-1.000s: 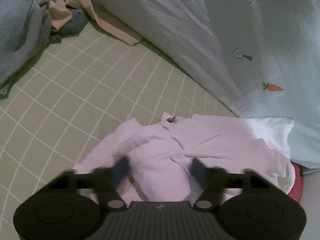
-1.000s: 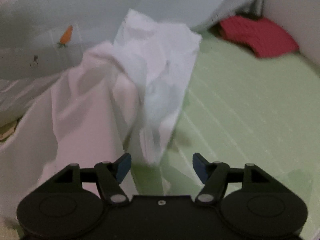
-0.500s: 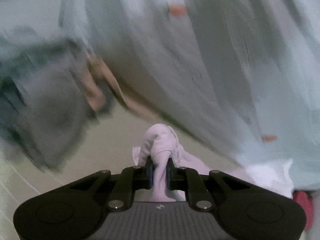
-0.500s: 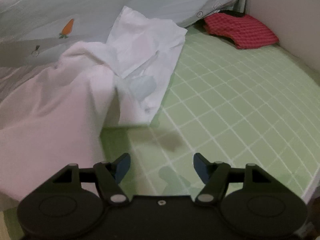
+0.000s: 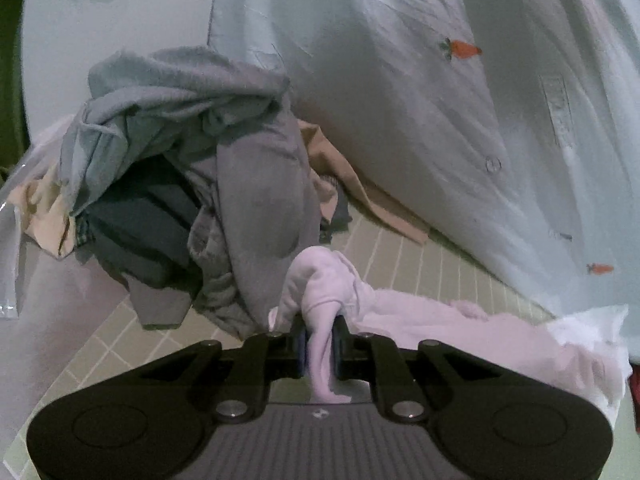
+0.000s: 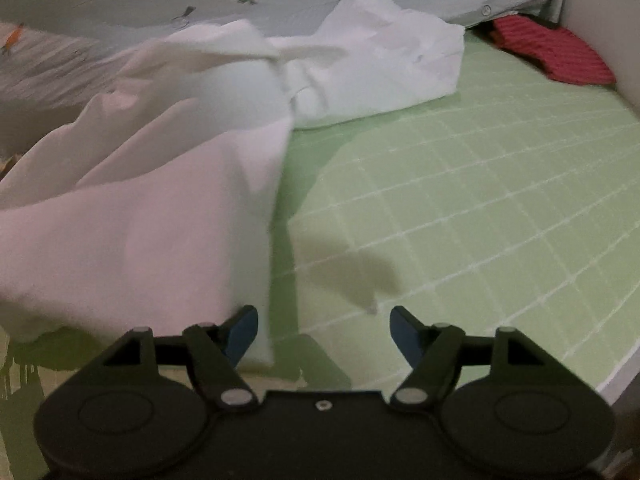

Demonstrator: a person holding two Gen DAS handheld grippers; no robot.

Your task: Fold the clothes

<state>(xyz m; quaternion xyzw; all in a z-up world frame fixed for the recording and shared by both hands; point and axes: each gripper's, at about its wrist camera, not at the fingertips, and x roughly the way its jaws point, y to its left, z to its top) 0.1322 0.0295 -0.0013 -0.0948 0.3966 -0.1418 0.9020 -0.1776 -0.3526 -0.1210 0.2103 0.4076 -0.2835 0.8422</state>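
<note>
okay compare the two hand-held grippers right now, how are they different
The left hand-held gripper is shut on a bunched fold of the pale pink garment; the right hand-held gripper stands open with nothing between its pads. The left faces the grey clothes pile; the right faces bare green checked sheet, the garment's edge beside its left pad. Both are black with blue pads.

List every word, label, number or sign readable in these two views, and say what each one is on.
No readable text in either view.
Rectangular label on the pale blue quilt: too blurred to read.
Small pale logo mark on the left tool body: a symbol, not letters.
Carrot motifs on the quilt: pictures only.
White garment, red cloth, grey clothes pile: no print visible.
</note>
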